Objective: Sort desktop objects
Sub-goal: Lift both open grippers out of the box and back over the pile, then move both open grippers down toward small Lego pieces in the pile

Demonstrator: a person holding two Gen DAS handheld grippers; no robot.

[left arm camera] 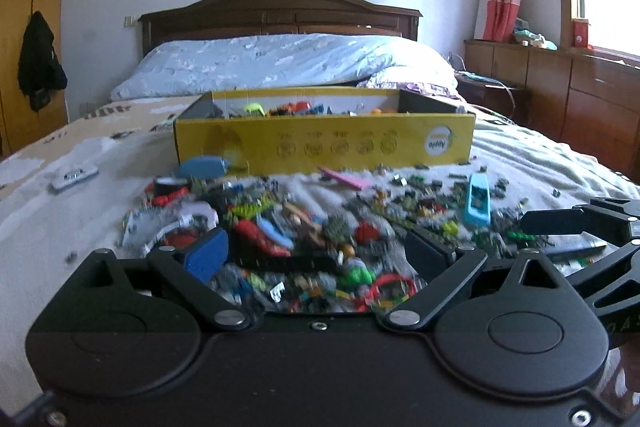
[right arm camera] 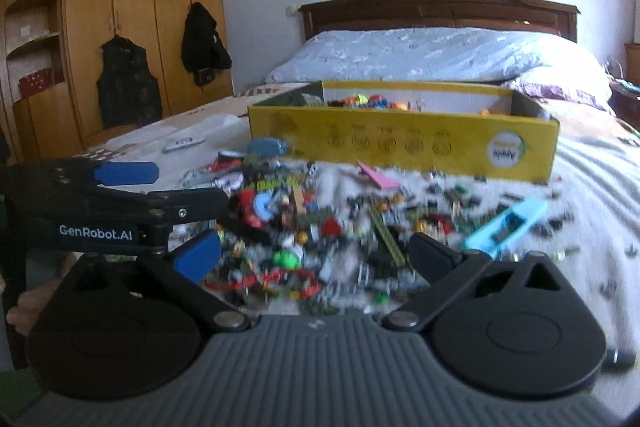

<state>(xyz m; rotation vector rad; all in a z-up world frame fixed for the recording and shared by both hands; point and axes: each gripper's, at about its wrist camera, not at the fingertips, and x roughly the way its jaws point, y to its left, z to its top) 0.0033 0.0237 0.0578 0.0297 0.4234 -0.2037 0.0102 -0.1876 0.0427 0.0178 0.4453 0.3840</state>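
Note:
A pile of small colourful toy pieces point(left arm camera: 304, 227) point(right arm camera: 304, 227) lies on the bed cover in front of a yellow cardboard box point(left arm camera: 324, 143) point(right arm camera: 400, 147) that holds more toys. A light blue case point(left arm camera: 476, 203) point(right arm camera: 504, 223) lies at the pile's right and a pink flat piece point(left arm camera: 344, 179) point(right arm camera: 376, 177) near the box. My left gripper point(left arm camera: 316, 255) is open just above the near side of the pile, holding nothing. My right gripper point(right arm camera: 316, 255) is also open and empty over the pile. In the right wrist view the left gripper's blue pad point(right arm camera: 124, 173) shows at the left.
A white device point(left arm camera: 74, 178) point(right arm camera: 184, 143) lies on the bed left of the pile. Bedding and pillows point(left arm camera: 280, 63) are heaped behind the box. A wooden wardrobe point(right arm camera: 132, 7) with hung dark clothes stands left; low cabinets point(left arm camera: 568, 95) line the right.

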